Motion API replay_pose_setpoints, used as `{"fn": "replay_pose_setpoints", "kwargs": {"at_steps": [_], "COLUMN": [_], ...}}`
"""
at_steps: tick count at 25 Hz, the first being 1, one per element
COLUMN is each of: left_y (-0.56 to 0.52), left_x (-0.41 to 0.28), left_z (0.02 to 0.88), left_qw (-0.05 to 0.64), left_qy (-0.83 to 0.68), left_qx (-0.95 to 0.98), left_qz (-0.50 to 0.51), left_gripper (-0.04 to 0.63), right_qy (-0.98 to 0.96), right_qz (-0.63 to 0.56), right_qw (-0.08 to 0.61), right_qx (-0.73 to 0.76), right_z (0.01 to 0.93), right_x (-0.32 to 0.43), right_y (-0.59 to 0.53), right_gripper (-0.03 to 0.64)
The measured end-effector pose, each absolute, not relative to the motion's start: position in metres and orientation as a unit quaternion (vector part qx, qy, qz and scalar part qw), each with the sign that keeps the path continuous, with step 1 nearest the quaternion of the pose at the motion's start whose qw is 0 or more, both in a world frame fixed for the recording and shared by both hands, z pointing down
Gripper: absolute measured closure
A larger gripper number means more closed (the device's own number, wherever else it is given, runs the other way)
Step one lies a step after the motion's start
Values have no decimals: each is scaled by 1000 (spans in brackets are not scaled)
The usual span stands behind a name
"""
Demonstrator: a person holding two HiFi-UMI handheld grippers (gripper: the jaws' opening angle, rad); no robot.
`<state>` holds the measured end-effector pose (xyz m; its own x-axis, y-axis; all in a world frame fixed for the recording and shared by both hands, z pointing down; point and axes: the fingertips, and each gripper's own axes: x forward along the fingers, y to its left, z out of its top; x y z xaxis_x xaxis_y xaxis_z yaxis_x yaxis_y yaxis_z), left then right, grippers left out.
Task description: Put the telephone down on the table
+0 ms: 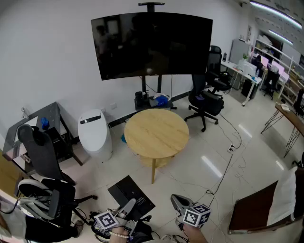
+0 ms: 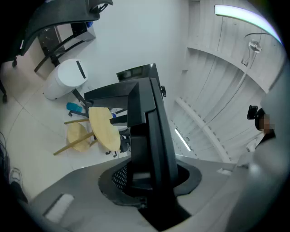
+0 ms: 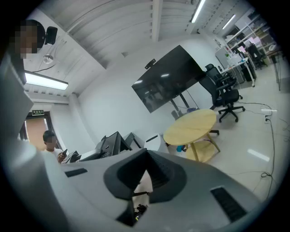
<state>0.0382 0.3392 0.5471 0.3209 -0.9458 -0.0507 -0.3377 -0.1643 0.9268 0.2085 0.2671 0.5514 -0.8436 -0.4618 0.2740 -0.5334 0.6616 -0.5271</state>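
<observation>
this is looking like an open-plan office. a large dark screen (image 1: 152, 43) is standing on a stand against the white wall at the top centre of the head view, with a round wooden table (image 1: 156, 133) sitting in front of it at mid-frame. a black swivel chair (image 1: 208, 97) is standing just right of the screen. at the upper right, desks (image 1: 237, 69) with monitors are running back under ceiling strip lights (image 1: 273, 10). cables (image 1: 228, 163) are trailing across the glossy white floor (image 1: 256, 142).
</observation>
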Motion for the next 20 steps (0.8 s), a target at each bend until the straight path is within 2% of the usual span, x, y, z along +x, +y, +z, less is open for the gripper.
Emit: {"fn": "replay_pose_setpoints", "kwargs": {"at_steps": [13,20], "left_y": [262,227], "left_x": [-31,-67], "left_z": [535,542], "left_qw": [437,461], "left_qy": [-451,-438], "left_qx": [701,703], "left_qz": [-338,-318], "left_gripper": [426,426], "right_qy": [-907,-897], "right_qz": [299,296], "right_qw": [51,42], "right_qx": [290,324], "right_z": [538,534], "right_x": [138,106], "right_y": [192,160], "right_gripper": [615,615]}}
